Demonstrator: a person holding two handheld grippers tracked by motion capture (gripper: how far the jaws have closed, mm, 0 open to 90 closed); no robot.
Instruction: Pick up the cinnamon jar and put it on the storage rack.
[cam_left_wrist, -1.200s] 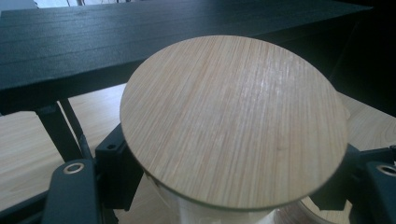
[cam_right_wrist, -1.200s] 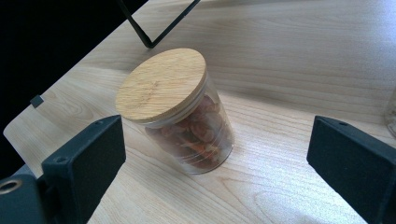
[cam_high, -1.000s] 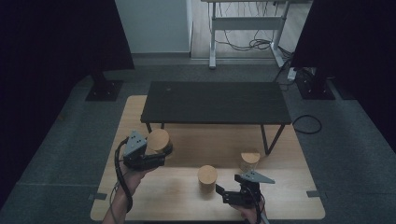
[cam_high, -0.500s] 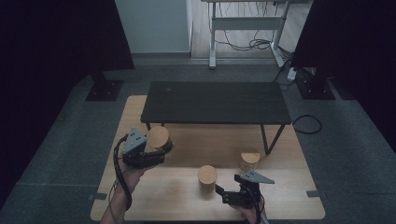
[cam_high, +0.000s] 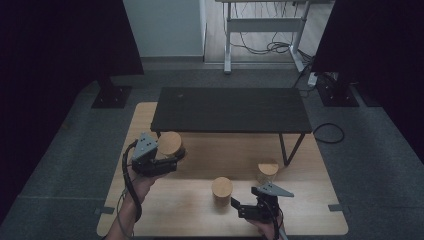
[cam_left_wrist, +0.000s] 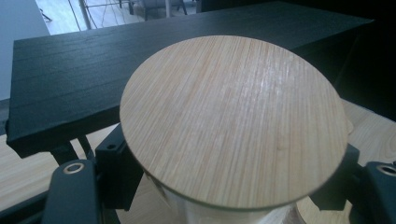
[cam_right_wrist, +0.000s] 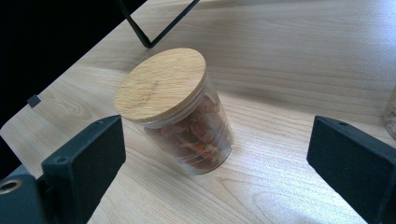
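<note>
A clear glass jar with a round bamboo lid (cam_left_wrist: 232, 122) is pinched by the left gripper (cam_high: 167, 159) beside the black low table (cam_high: 230, 110). A second lidded glass jar holding brown-orange pieces (cam_right_wrist: 180, 112) is framed on the wooden board (cam_right_wrist: 299, 60) by the spread right gripper (cam_high: 239, 206).

The left gripper (cam_high: 167, 159) is held out ahead of the person's left forearm (cam_high: 131, 207), its jaws clamped from both sides on a load. The right gripper (cam_high: 239, 208) stays low beside it, jaws spread wide with nothing pressed between them.
</note>
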